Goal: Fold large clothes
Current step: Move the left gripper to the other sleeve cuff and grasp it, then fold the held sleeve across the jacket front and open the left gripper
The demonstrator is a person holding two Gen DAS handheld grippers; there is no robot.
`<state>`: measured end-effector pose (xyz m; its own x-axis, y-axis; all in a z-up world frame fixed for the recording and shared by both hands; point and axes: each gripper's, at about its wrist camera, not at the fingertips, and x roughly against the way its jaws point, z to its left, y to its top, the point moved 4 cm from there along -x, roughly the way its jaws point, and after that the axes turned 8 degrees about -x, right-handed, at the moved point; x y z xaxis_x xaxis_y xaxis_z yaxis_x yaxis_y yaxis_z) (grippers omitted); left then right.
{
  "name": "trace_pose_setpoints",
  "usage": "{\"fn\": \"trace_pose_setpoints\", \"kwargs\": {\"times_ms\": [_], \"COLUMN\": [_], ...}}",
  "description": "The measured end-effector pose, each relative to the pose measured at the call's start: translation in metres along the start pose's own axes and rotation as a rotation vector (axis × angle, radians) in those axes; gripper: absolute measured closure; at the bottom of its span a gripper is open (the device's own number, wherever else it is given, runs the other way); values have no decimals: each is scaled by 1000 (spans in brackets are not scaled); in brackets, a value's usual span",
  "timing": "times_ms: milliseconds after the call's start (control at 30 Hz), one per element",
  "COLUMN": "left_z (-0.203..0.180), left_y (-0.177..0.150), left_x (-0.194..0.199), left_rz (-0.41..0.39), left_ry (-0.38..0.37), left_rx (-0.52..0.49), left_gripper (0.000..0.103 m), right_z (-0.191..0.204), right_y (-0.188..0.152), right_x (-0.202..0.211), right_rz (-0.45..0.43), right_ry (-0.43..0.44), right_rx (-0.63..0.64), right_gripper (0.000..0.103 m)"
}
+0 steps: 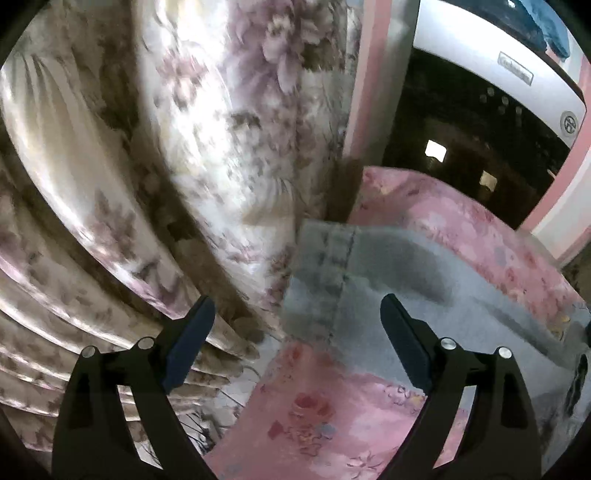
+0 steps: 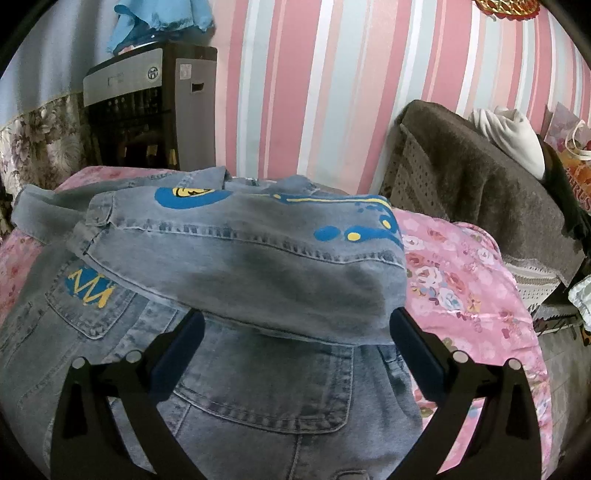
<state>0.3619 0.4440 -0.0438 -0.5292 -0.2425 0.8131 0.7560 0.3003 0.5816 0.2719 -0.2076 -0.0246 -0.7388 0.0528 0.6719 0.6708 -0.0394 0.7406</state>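
A light blue denim jacket (image 2: 240, 266) with blue and yellow patches lies on a pink floral bedsheet (image 2: 461, 280). One part is folded over the body with its chest pockets. My right gripper (image 2: 297, 332) is open, its jaws straddling the edge of the folded part, gripping nothing. In the left wrist view a corner of the jacket (image 1: 369, 280) with a stitched seam lies on the sheet (image 1: 325, 413). My left gripper (image 1: 297, 321) is open and empty, just above that corner near the bed's edge.
A floral curtain (image 1: 166, 147) hangs close on the left of the bed. A grey and black air cooler (image 2: 147, 110) stands against the striped wall (image 2: 332, 92), with a blue cloth (image 2: 159, 22) on top. A brown blanket pile (image 2: 480, 184) lies at the right.
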Motion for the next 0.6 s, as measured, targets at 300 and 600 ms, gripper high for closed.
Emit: {"fn": "trace_pose_setpoints", "kwargs": {"times_ms": [300, 600], "left_z": [-24, -23], "left_y": [-12, -4], "left_x": [-34, -5], "left_rz": [48, 4], "left_ry": [-250, -245], "left_rx": [29, 60], "left_gripper": [69, 94], "right_z": [-3, -5], "right_y": [-3, 2], "right_x": [1, -4], "right_rz": [3, 4], "right_ry": [-5, -6], "right_rx": [-5, 7], "right_gripper": [3, 3]}}
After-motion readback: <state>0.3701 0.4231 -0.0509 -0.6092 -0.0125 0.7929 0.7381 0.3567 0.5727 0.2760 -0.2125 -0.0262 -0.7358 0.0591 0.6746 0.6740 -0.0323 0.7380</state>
